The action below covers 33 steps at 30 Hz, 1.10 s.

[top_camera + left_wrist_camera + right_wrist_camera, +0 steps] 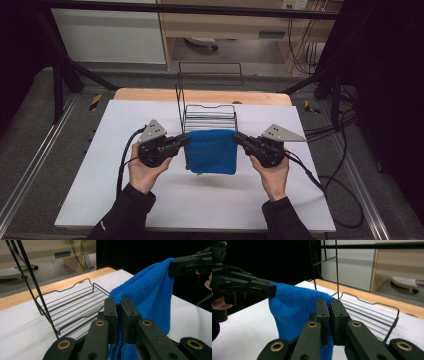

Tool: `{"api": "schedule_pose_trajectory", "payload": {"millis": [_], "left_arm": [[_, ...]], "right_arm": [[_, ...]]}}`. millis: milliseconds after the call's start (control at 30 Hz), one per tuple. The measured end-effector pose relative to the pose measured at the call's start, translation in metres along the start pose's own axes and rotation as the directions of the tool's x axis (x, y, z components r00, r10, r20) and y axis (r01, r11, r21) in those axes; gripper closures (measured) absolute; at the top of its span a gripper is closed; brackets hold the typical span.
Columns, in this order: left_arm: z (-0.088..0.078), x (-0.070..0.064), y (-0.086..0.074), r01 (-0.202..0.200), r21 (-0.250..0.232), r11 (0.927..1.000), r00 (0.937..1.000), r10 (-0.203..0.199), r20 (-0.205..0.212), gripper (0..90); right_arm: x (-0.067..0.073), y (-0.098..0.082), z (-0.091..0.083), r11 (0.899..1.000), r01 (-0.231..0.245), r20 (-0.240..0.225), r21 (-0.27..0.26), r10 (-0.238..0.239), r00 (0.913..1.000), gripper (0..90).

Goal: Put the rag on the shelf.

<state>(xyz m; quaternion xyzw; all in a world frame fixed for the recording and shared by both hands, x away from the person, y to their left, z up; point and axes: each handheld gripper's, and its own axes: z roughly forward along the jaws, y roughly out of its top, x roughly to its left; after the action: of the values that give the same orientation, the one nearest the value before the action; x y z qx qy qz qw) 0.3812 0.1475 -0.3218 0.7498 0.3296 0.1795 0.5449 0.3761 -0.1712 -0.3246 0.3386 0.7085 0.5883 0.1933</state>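
A folded blue towel [211, 151] hangs in the air between my two grippers, just in front of a black wire rack [210, 117]. My left gripper [186, 139] is shut on the towel's upper left corner, and my right gripper [237, 137] is shut on its upper right corner. In the left gripper view the left gripper [119, 302] pinches the towel [152, 297], and the right gripper [175, 266] holds the far corner. In the right gripper view the right gripper [330, 303] clamps the towel [294, 307], with the left gripper [270, 290] on the other corner.
The rack [75, 305] lies on a white sheet [125, 190] that covers a wooden table [150, 94]. A tall wire frame [179, 100] rises from the rack's left side. Cables [340, 185] trail off the table at the right.
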Motion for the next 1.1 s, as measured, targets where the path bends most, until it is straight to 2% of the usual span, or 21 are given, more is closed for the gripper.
{"api": "schedule_pose_trajectory", "payload": {"millis": [200,533,833,1100], "left_arm": [[0.0,0.003,0.013,0.002,-0.041,0.9991,0.9999,-0.003,-0.015,83.8],[-0.002,0.007,0.035,0.003,-0.117,0.9931,0.999,-0.008,-0.044,84.1],[-0.005,0.009,0.053,-0.003,-0.167,0.9859,0.9981,-0.007,-0.061,84.3],[-0.006,0.008,0.067,-0.012,-0.218,0.9758,0.9977,-0.003,-0.068,84.3]], "right_arm": [[0.001,0.015,0.0,0.999,0.013,0.015,-0.043,-0.013,0.9998,86.4],[0.002,0.036,0.002,0.995,0.036,0.04,-0.098,-0.032,0.9987,86.5],[0.004,0.055,0.002,0.991,0.068,0.06,-0.119,-0.061,0.9963,86.6],[0.005,0.071,0.0,0.984,0.096,0.084,-0.153,-0.083,0.993,86.6]]}}
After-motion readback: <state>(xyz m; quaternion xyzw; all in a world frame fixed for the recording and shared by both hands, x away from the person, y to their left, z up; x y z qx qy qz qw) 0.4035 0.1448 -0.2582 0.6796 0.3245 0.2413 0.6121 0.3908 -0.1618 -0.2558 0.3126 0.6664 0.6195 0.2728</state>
